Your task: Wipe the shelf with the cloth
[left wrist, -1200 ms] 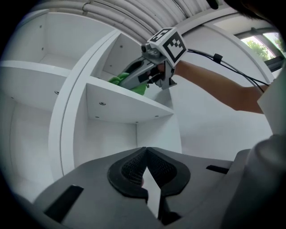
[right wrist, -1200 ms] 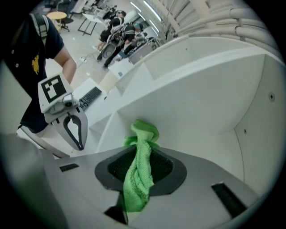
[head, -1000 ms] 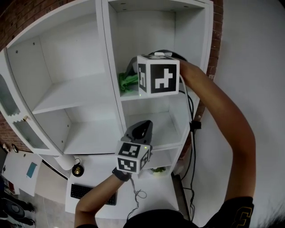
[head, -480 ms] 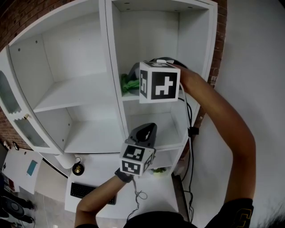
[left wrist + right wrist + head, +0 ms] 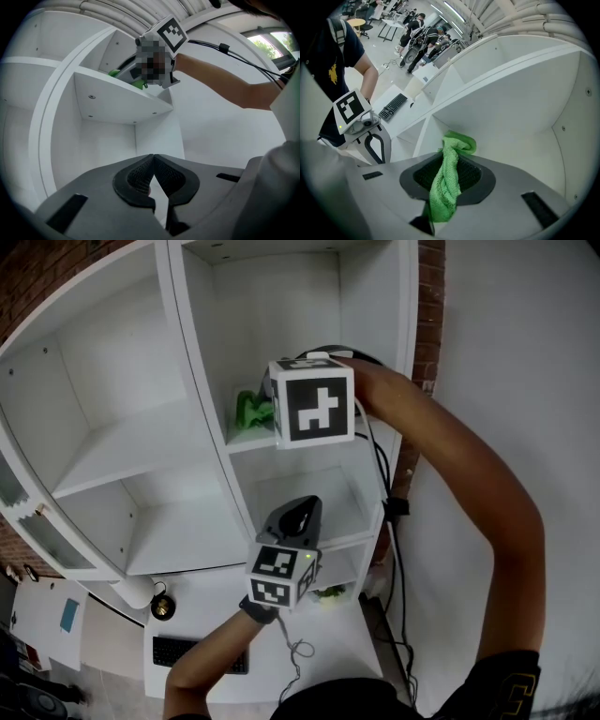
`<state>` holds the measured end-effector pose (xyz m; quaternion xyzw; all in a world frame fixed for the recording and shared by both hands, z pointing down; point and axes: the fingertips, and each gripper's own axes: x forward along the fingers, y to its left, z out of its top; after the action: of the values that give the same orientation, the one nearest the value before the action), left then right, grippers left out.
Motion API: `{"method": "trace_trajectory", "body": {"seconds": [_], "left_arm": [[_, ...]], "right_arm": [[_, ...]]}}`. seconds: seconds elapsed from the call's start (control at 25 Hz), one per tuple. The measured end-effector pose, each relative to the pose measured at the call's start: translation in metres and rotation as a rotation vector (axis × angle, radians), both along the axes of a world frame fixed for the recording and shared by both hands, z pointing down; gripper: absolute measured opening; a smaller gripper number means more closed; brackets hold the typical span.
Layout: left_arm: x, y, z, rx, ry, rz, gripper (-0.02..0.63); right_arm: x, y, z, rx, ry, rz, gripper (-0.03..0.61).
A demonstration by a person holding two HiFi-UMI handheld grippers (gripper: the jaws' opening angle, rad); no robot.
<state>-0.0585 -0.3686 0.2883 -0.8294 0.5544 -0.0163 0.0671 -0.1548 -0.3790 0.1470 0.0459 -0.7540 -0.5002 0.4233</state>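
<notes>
Steep head view; shelf [image 5: 255, 439] shared.

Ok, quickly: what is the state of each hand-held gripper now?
Left hand-held gripper: closed, empty.
Right hand-held gripper: closed on the green cloth.

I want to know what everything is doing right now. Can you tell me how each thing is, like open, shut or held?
Right gripper: shut on the green cloth.
Green cloth: bunched up, pinched between the jaws, its front end on the shelf.
Left gripper: shut, nothing in it, held lower down, away from the cloth.
Shelf: open at the front, with only the cloth showing on this board.
</notes>
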Motion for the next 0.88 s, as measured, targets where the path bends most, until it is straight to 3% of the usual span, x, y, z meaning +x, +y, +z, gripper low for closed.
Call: {"method": "trace_trajectory", "body": {"seconds": [0.88], "left_arm": [[0.058, -0.013, 0.004, -0.006, -0.012, 0.115, 0.017]], "right_arm": [[0.056, -0.033, -0.003, 0.043, 0.051, 0.195, 0.071]]}}
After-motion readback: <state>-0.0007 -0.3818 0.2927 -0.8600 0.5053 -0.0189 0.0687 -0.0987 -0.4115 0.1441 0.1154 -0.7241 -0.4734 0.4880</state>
